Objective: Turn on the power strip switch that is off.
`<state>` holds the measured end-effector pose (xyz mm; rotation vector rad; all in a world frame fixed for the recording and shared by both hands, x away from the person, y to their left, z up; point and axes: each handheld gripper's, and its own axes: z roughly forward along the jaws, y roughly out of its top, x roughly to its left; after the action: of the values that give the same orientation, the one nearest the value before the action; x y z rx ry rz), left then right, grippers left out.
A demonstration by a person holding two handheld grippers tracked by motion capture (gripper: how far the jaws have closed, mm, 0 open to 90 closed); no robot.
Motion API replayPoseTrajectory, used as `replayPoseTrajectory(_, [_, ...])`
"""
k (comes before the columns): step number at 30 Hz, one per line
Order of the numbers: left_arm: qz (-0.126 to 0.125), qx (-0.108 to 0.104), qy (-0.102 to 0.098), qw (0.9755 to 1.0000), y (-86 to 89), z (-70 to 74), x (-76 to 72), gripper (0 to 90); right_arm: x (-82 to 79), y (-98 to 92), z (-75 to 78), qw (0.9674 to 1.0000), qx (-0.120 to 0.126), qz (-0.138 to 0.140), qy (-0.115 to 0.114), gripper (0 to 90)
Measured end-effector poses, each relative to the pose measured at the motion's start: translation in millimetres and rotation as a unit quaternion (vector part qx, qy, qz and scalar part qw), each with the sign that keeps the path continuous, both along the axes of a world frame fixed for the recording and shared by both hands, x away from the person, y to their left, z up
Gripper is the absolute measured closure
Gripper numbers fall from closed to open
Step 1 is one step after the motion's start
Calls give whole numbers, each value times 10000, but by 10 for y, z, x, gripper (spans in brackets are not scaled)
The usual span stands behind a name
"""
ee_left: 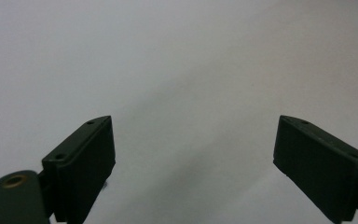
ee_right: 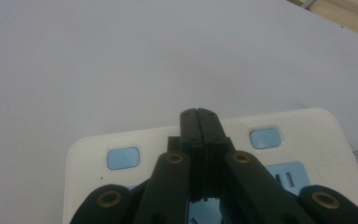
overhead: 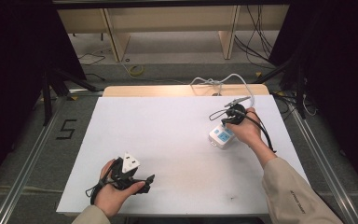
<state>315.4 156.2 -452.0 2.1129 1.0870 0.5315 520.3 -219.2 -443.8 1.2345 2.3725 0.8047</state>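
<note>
A white power strip [overhead: 221,136] with blue sockets lies on the right part of the white board [overhead: 168,135]. My right gripper [overhead: 225,124] is over it, held in the right hand. In the right gripper view the jaws are pressed together, and the right gripper [ee_right: 199,115] has its tips above the top face of the power strip [ee_right: 307,130], between two blue buttons [ee_right: 123,157]. I cannot tell whether the tips touch it. My left gripper [overhead: 145,179] rests near the board's front left. The left gripper [ee_left: 193,154] is open over bare white board, holding nothing.
The strip's white cable [overhead: 223,81] runs back over the wooden table edge [overhead: 168,90] to the floor. Loose cables [overhead: 256,42] lie on the floor beyond. Metal rails [overhead: 32,154] flank the table, and a "5" mark [overhead: 66,129] is on the floor at left.
</note>
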Motion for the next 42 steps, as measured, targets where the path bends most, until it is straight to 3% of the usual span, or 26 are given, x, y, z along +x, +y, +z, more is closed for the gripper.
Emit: replayPoseTrajectory(42, [-44,13,-9,10000,-6,1,1,122,61,34,6,9995,-148,-79,269,900])
